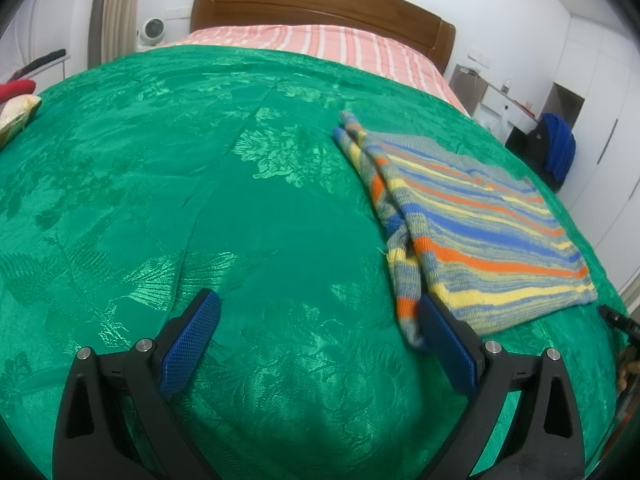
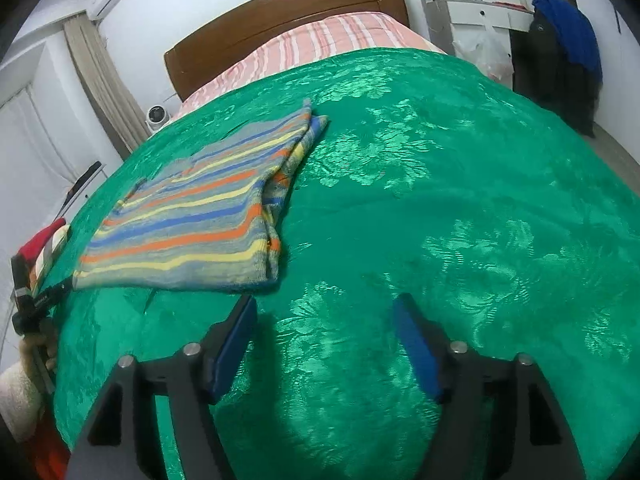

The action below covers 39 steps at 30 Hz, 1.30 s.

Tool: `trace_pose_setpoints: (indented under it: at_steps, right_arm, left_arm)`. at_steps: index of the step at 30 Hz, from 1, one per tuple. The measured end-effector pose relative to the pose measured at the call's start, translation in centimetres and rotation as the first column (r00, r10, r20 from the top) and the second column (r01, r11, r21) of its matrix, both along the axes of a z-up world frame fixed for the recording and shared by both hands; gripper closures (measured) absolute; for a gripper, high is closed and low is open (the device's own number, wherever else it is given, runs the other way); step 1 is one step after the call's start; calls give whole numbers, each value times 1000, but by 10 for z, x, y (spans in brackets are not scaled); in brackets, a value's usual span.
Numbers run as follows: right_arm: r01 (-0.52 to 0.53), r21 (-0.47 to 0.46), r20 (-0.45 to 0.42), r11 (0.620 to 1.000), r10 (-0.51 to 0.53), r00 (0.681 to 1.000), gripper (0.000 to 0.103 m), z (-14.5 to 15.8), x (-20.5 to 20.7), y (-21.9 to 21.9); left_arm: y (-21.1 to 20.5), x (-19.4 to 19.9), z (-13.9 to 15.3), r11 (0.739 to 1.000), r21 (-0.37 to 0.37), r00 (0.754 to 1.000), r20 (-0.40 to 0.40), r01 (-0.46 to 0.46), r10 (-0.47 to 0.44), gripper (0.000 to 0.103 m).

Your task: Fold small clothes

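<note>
A folded knit garment [image 1: 480,224] with blue, orange, yellow and grey stripes lies flat on the green bedspread [image 1: 240,200]. In the left wrist view it sits to the right, with its sleeves tucked along its left edge. My left gripper [image 1: 320,300] is open and empty, and its right finger [image 1: 448,340] overlaps the garment's near left corner. In the right wrist view the garment [image 2: 192,220] lies to the upper left. My right gripper [image 2: 326,302] is open over bare bedspread [image 2: 440,200] just right of the garment's near corner, with nothing between its fingers.
A pink striped sheet [image 1: 320,40] and a wooden headboard [image 1: 320,4] lie at the far end of the bed. Red and pale cloth items [image 2: 44,244] sit at the bed's left edge. A dark chair with a blue garment [image 2: 568,28] stands to the right, near white cabinets.
</note>
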State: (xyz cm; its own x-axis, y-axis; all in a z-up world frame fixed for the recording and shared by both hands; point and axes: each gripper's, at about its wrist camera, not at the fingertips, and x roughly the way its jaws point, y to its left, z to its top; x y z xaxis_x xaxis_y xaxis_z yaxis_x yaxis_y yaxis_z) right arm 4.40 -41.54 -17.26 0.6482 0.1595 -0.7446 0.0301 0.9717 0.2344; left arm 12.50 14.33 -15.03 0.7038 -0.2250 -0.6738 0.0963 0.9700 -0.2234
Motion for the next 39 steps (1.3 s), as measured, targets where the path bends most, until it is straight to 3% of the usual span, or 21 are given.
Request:
trace_pose_setpoints:
  at_steps: [12, 17, 19, 21, 24, 26, 27, 30, 31, 34, 36, 38, 39]
  right_arm:
    - [-27, 66, 24, 997, 26, 999, 19, -7, -2, -6]
    - [-30, 88, 32, 996, 27, 999, 19, -7, -4, -9]
    - [-31, 110, 37, 993, 27, 999, 19, -7, -4, -12]
    - [-32, 143, 46, 989, 26, 999, 19, -7, -5, -16]
    - [-34, 179, 61, 983, 24, 998, 19, -7, -7, -21]
    - [-29, 187, 63, 982, 17, 998, 19, -5, -8, -22]
    - [-26, 190, 57, 981, 15, 998, 19, -3, -8, -22]
    - [0, 228, 58, 974, -14, 998, 19, 10, -14, -30]
    - [8, 244, 67, 970, -25, 997, 19, 15, -18, -34]
    - [26, 255, 65, 967, -44, 997, 19, 29, -23, -50]
    - [21, 244, 52, 969, -35, 998, 19, 38, -16, -60]
    - [6, 242, 46, 970, -18, 999, 19, 46, -4, -68]
    - [-10, 250, 41, 968, 0, 999, 19, 49, 8, -72]
  left_arm:
    - [0, 0, 0, 1000, -3, 1000, 0, -2, 2, 4]
    - [-5, -3, 9, 994, 82, 997, -34, -68, 71, 4]
    - [-9, -11, 21, 987, 128, 995, -29, -94, 99, 11]
    - [-27, -27, 43, 983, 170, 997, 17, -76, 75, 11]
    - [-88, -35, 65, 972, 220, 995, 37, 77, -87, 10]
    - [-141, -36, 71, 944, 263, 977, 17, 201, -213, 10]
    - [-175, -36, 71, 917, 284, 957, -1, 279, -291, 9]
    - [-264, -37, 58, 816, 339, 876, -60, 468, -478, 9]
    - [-299, -37, 47, 765, 360, 835, -79, 533, -545, 10]
    - [-367, -33, 20, 665, 422, 762, -106, 617, -639, 13]
    - [-398, -30, 8, 634, 461, 748, -106, 621, -655, 20]
    - [-421, -19, 2, 641, 508, 773, -83, 576, -629, 51]
    - [-426, -15, 0, 649, 524, 791, -80, 552, -607, 99]
